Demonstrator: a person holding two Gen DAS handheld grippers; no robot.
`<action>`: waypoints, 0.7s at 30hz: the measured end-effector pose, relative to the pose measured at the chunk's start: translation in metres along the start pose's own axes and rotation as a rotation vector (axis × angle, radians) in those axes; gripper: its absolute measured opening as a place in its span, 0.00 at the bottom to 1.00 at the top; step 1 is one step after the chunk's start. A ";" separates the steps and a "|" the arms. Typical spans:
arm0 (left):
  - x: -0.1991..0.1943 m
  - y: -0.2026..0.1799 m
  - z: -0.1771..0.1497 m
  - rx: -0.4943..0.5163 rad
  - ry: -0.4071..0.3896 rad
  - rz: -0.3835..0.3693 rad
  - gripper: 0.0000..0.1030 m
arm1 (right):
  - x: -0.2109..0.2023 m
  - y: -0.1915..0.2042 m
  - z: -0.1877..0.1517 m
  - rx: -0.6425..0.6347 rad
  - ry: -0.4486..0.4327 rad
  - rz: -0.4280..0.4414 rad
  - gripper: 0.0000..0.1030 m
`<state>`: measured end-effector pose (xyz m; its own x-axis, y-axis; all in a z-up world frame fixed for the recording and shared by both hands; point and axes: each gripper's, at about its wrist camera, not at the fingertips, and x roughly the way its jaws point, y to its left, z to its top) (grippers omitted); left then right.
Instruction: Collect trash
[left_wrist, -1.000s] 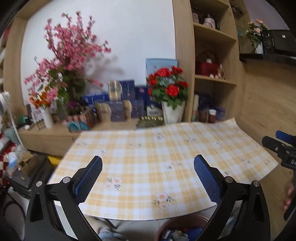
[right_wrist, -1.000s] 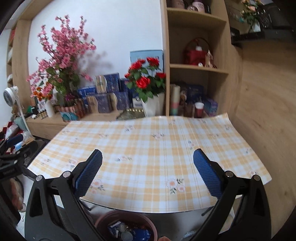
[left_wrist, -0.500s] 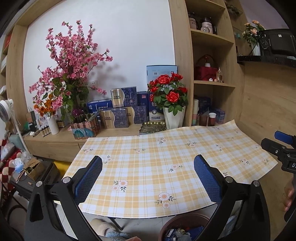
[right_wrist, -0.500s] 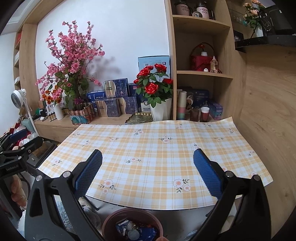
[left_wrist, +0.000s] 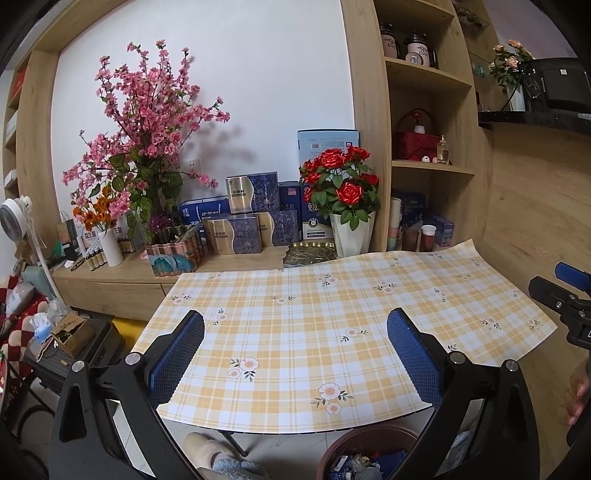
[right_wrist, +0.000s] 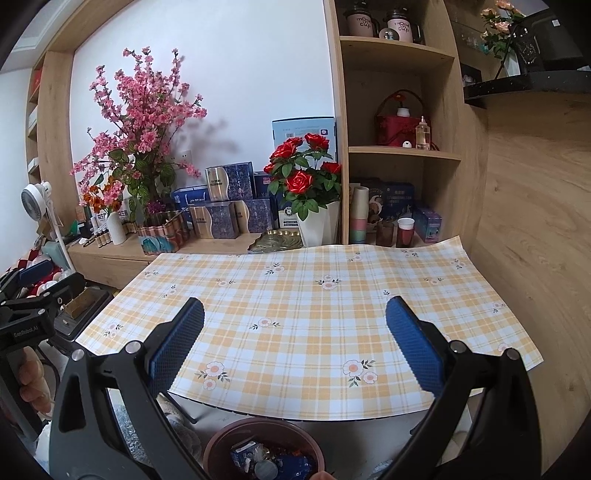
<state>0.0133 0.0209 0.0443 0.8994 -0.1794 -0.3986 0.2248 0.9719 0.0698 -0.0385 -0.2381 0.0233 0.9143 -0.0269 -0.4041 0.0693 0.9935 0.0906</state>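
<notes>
Both my grippers, left (left_wrist: 295, 350) and right (right_wrist: 295, 349), gape wide, empty, above the checked tablecloth (right_wrist: 314, 314); brown bin (right_wrist: 264, 450) (trash inside) sits below the edge.

Worktop (right_wrist: 295, 295): checked cloth bare across its whole surface, open passage for either claw. Far edge blocked by rose pot (right_wrist: 317, 221), boxes (right_wrist: 221, 218), cups (right_wrist: 404, 230). Near edge: trash bin (right_wrist: 221, 446) on floor below.
</notes>
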 end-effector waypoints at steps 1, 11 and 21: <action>0.000 0.000 0.000 0.000 -0.001 0.003 0.94 | 0.000 0.000 0.000 0.000 -0.001 -0.001 0.94; 0.000 -0.004 -0.001 0.008 0.002 0.001 0.94 | -0.002 0.000 -0.002 0.004 -0.004 -0.003 0.94; 0.000 -0.004 0.000 0.009 0.004 0.006 0.94 | -0.002 -0.001 -0.003 0.002 -0.001 -0.004 0.94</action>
<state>0.0122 0.0168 0.0438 0.8993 -0.1731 -0.4015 0.2230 0.9715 0.0806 -0.0412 -0.2390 0.0215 0.9144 -0.0309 -0.4037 0.0737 0.9931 0.0910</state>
